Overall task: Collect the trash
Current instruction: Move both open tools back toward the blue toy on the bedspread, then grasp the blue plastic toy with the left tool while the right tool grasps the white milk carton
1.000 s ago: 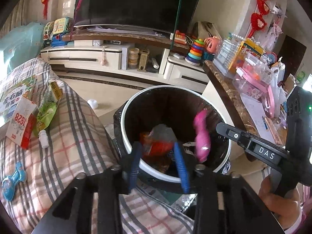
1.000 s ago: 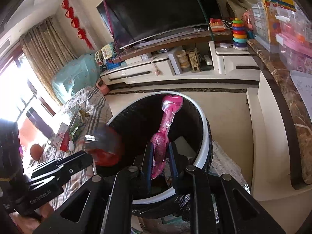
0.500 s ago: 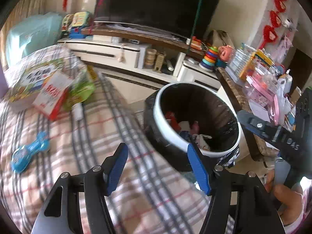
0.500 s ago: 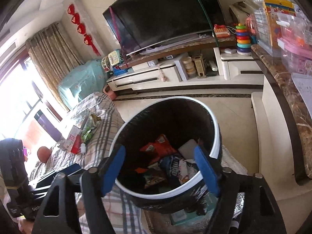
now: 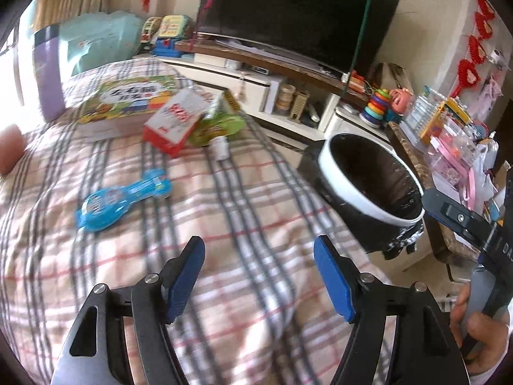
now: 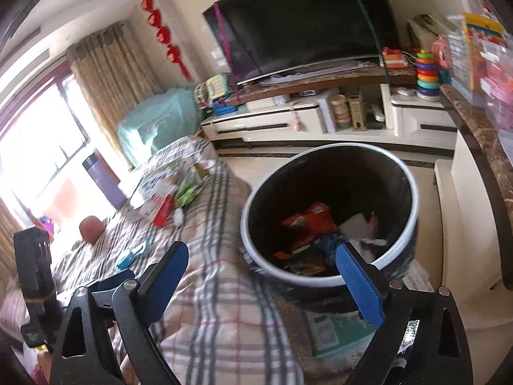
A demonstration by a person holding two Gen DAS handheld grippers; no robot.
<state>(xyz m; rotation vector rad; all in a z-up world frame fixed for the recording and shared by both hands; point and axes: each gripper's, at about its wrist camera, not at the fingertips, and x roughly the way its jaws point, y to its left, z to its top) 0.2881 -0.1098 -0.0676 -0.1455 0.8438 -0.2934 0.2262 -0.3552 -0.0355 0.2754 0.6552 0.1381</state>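
My left gripper (image 5: 259,250) hovers over the plaid blanket (image 5: 224,224), its jaws opening with nothing between them. Ahead on the blanket lie a blue wrapper (image 5: 121,199), a red-and-white box (image 5: 174,122), a green packet (image 5: 221,125) and a small white bottle (image 5: 221,147). The white-rimmed bin (image 5: 368,179) with a black liner stands to the right. My right gripper (image 6: 263,256) hangs at the bin's (image 6: 330,211) near rim, jaws opening and empty. Inside the bin lie a red packet (image 6: 307,221) and other wrappers. The same box (image 6: 160,202) shows far left.
A colourful book (image 5: 125,102) lies at the blanket's far end, beside a purple bottle (image 5: 48,77). The TV cabinet (image 6: 320,118) runs along the far wall. A marble counter (image 6: 474,147) crowded with toys stands right of the bin. A hand (image 5: 481,330) holds the right gripper's handle.
Both grippers let go of their trash over the bin and opened wide; the pink wrapper and red packet dropped in. The left gripper swung left, away from the bin and over the blanket.
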